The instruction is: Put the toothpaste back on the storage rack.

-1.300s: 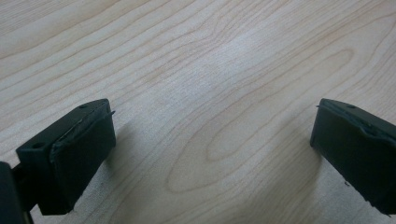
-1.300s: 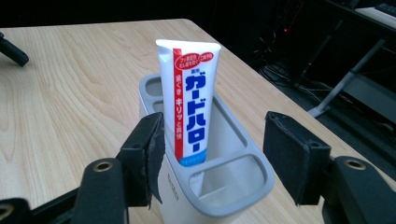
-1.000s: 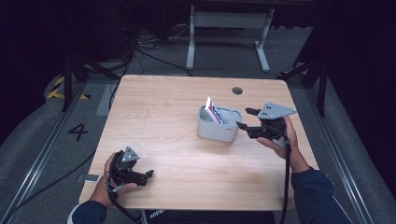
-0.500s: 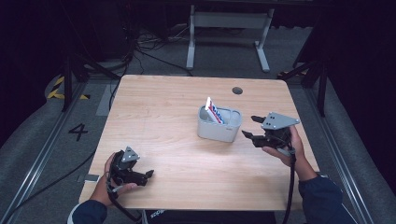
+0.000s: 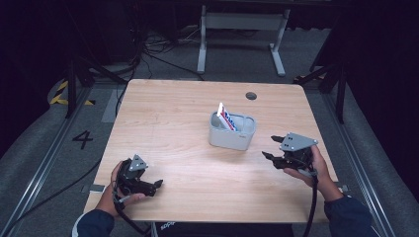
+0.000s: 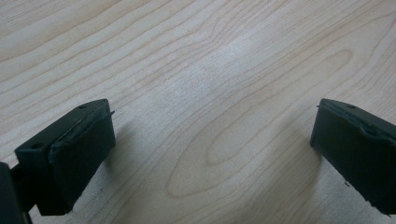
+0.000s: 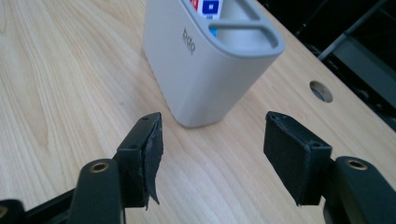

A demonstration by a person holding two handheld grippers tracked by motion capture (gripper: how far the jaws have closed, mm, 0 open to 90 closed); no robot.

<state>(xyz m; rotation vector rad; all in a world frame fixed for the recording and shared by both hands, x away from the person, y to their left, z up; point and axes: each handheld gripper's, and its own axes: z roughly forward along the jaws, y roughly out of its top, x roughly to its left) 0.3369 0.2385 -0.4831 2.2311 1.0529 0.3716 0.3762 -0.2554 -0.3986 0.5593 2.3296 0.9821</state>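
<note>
1. The grey holder [image 5: 232, 131] stands upright on the desk [image 5: 178, 113], a little toward the right edge and nearer the far edge than the near one. It sits well in from every edge, so it is unlikely to be nudged off.
2. A white packet with red and blue print [image 5: 226, 116] leans in the holder's left-hand compartment, its top poking above the rim, where it could be pinched from above.
3. The right claw [image 5: 271, 147] hovers low just beside the holder, toward the desk's right edge, pointing at its near right corner [image 7: 201, 70]. Its jaws are spread about halfway with nothing between them, and neither touches the holder. That gap looks too narrow to take the whole holder, so I judge it suits the packet or one wall.
4. The left claw [image 5: 157, 184] rests at the near left corner of the desk, well apart from the holder. Its jaws are spread wide over bare wood [image 6: 210, 93] and pinch nothing; it looks parked out of the way.
</note>
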